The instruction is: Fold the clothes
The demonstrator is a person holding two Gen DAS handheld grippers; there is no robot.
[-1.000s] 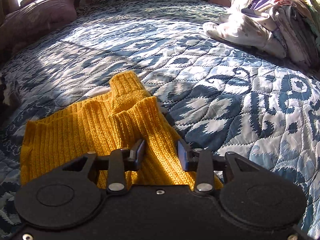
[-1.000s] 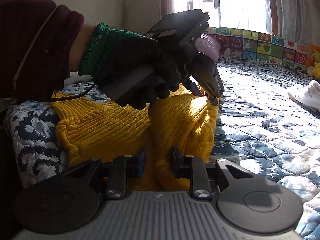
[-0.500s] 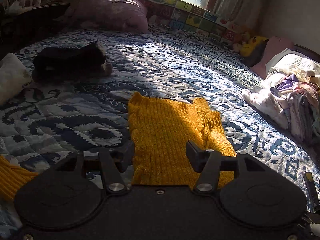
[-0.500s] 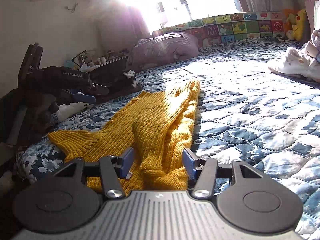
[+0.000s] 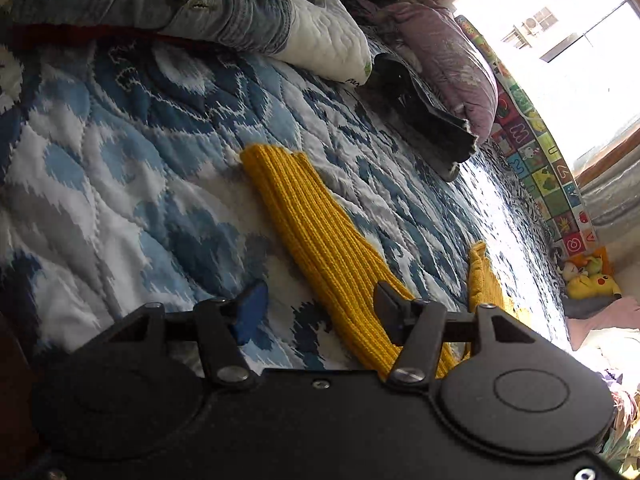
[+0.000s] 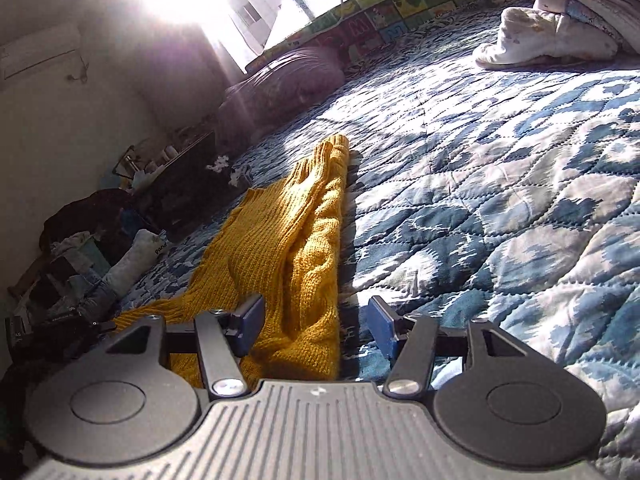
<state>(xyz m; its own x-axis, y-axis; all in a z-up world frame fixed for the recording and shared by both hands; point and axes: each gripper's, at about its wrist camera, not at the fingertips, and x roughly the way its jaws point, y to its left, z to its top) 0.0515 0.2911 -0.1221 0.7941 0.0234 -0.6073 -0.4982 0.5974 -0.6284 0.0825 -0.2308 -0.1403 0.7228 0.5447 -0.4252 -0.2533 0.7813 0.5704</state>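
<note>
Mustard-yellow ribbed knit sweater [image 6: 296,240] lies on the blue-and-white quilted bedspread [image 6: 500,200], running up the middle of the right wrist frame with one side already folded over. A second ago my left gripper [image 5: 316,308] was over the folded body; now it's swung to the sleeve stretching toward the upper left, fingers apart and empty. Right gripper [image 6: 316,320] is spread wide too, so that sleeve probably gets folded next.

bed quilt [image 6: 500,184] blue-white | window [image 6: 256,4] sunlit | wall [image 6: 80,112] pale

Yellow sweater [image 5: 320,240] near end hidden behind left tool [image 5: 316,312] body.
</note>
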